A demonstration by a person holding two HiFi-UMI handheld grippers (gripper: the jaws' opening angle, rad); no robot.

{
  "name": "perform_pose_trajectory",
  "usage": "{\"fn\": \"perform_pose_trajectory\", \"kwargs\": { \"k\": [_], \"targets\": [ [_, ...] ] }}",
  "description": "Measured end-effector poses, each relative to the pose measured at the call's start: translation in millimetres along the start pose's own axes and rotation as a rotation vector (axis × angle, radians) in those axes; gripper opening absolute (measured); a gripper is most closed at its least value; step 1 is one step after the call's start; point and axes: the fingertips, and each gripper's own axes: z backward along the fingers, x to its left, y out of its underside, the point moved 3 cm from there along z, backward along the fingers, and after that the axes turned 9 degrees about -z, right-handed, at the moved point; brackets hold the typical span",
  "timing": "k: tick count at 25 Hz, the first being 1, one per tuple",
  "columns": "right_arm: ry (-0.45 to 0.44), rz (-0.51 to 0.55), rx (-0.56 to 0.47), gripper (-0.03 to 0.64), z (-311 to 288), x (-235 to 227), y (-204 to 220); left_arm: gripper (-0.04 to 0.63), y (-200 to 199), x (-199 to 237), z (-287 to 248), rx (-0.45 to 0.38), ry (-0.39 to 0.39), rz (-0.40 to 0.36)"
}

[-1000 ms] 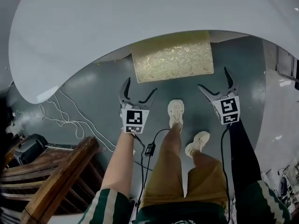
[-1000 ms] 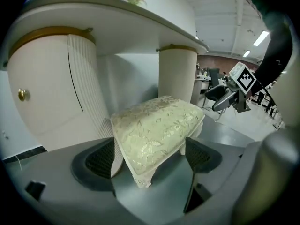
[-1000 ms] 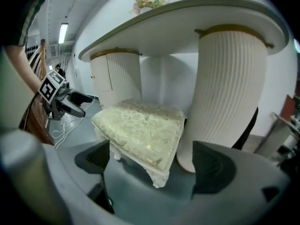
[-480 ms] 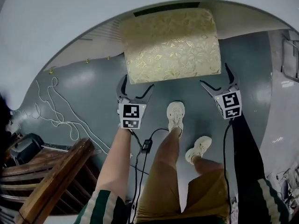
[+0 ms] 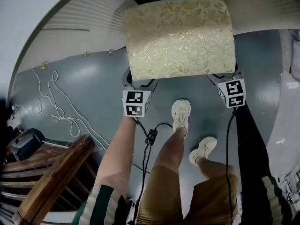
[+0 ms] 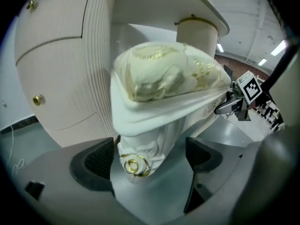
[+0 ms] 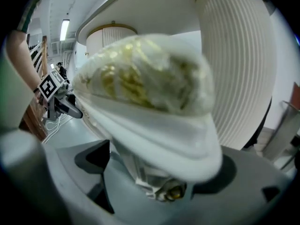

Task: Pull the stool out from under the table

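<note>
1. The stool [image 5: 180, 36] stands at the upper centre of the head view. Its gold-patterned cushion fills the gap between two fluted pedestals [image 5: 84, 8], its far edge against the dark recess between them.
2. In both gripper views the top of the bench [image 6: 154, 3] juts out above the cushion, so the stool sits under the overhang.
3. The left gripper [image 5: 139, 82] is tucked beneath the cushion's near left corner. Its fingers [image 6: 96, 163] are spread apart, with a white carved leg [image 6: 136, 165] bearing a gold rosette between them. The leg lies close to the left finger and there is a gap on the other side.
4. The right gripper [image 5: 226, 76] is under the near right corner. Its fingers [image 7: 93, 161] are likewise spread, with a leg with gold trim [image 7: 171, 189] between them. The cushion's rim hides most of the right-hand finger.
5. The left pedestal's wall is near the stool's left edge, and the right pedestal [image 7: 239, 64] rises just beside the stool.
6. Below the stool in the head view is grey floor [image 5: 89, 88]. On it the person's two pale shoes [image 5: 180, 116] stand just below the cushion's near edge.
7. White cables [image 5: 61, 111] trail across the floor at the left, and brown wooden furniture [image 5: 56, 172] fills the lower left corner, well apart from the stool.
</note>
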Motion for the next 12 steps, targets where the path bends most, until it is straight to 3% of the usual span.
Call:
{"fn": "perform_pose_trajectory", "kwargs": {
  "k": [4,5,6,9,12],
  "targets": [
    [0.01,-0.016,-0.035,0.56,-12,1,-3,0.46,-3,0,-16,-0.003,0.03,0.016],
    [0.009,-0.013,-0.034,0.514,-12,1,-1,0.46,-6,2,-19,-0.018,0.011,0.039],
    [0.008,-0.011,-0.031,0.422,-12,2,0,0.459,-8,4,-20,-0.028,-0.013,0.061],
    [0.014,-0.009,-0.014,0.41,-12,2,2,0.408,-7,8,-21,-0.009,-0.049,0.043],
    [0.003,-0.016,0.007,0.409,-10,3,2,0.4,-4,7,-16,0.021,-0.038,0.025]
  ]
}}
